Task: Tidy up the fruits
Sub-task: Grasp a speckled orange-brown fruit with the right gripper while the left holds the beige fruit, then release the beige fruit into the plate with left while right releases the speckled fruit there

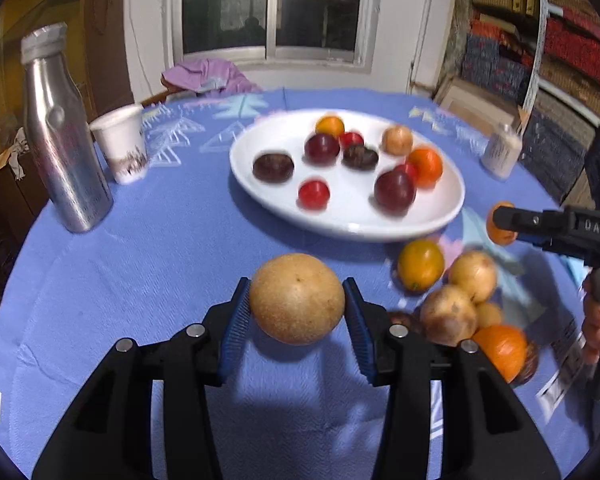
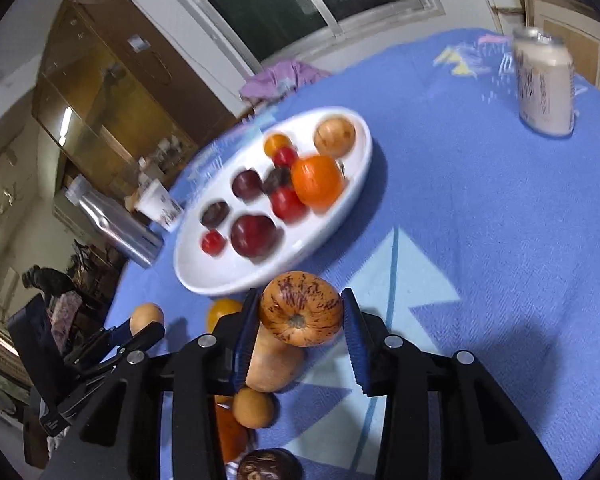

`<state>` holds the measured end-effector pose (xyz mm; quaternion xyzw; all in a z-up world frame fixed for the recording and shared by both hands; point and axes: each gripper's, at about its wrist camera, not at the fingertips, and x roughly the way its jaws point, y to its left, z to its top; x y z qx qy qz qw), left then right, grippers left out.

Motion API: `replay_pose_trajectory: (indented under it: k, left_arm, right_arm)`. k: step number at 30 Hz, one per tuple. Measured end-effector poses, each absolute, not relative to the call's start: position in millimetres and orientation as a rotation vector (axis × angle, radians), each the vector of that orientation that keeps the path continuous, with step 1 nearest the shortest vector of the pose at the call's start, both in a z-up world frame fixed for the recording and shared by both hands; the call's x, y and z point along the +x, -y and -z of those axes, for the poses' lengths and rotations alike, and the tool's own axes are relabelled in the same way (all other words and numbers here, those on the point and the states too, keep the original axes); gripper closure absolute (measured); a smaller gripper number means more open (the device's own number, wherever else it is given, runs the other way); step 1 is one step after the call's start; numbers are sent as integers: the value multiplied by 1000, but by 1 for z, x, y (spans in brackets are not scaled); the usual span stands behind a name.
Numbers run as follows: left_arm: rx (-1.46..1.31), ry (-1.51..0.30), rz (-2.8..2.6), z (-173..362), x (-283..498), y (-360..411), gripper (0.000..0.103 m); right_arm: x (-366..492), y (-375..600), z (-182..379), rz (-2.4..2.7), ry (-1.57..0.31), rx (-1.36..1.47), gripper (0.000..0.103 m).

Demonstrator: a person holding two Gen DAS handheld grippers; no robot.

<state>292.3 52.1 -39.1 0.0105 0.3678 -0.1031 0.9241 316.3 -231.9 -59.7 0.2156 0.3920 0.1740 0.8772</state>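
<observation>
My left gripper (image 1: 297, 312) is shut on a round tan fruit (image 1: 297, 305), held above the blue tablecloth in front of the white plate (image 1: 340, 220). My right gripper (image 2: 300, 316) is shut on an orange fruit with purple speckles (image 2: 301, 309), held just off the plate's (image 2: 220, 280) near rim. In the left wrist view the right gripper (image 1: 504, 220) shows at the right edge with that fruit (image 1: 500, 236). The plate holds several plums, small red fruits and oranges. A pile of loose fruits (image 1: 452, 292) lies on the cloth right of my left gripper.
A silver bottle (image 1: 60, 140) and a white paper cup (image 1: 122, 144) stand left of the plate. A pale can (image 2: 544, 88) stands at the far right of the table. A purple cloth (image 1: 208, 76) lies at the table's far edge under the window.
</observation>
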Motion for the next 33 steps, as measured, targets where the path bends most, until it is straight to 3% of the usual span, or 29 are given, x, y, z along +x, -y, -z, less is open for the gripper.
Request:
replay_pose_trajectory:
  k: [5, 9, 17, 23, 25, 26, 27, 31, 33]
  left_arm:
    - [1, -694, 204, -12, 323, -43, 58]
    - [-27, -692, 218, -19, 360, -21, 58]
    - [68, -803, 210, 40, 410, 8, 58]
    - [78, -802, 224, 47, 421, 9, 56]
    - [88, -801, 226, 49, 423, 9, 48]
    - [91, -795, 220, 49, 423, 9, 43]
    - [90, -793, 217, 49, 422, 8, 38]
    - [70, -766, 194, 39, 415, -1, 23]
    - [52, -735, 177, 28, 406, -10, 9]
  right_arm:
    - [315, 227, 2, -346, -678, 391, 62]
    - [340, 206, -24, -354, -647, 344, 62]
    - [421, 170, 11, -297, -722, 264, 62]
    - [455, 161, 44, -249, -794, 203, 62]
    - [456, 162, 46, -243, -780, 191, 61]
    - [456, 163, 46, -231, -788, 180, 58]
    - [456, 166, 44, -238, -792, 199, 49]
    - [444, 182, 20, -273, -730, 321, 43]
    - [432, 184, 0, -276, -677, 316, 35]
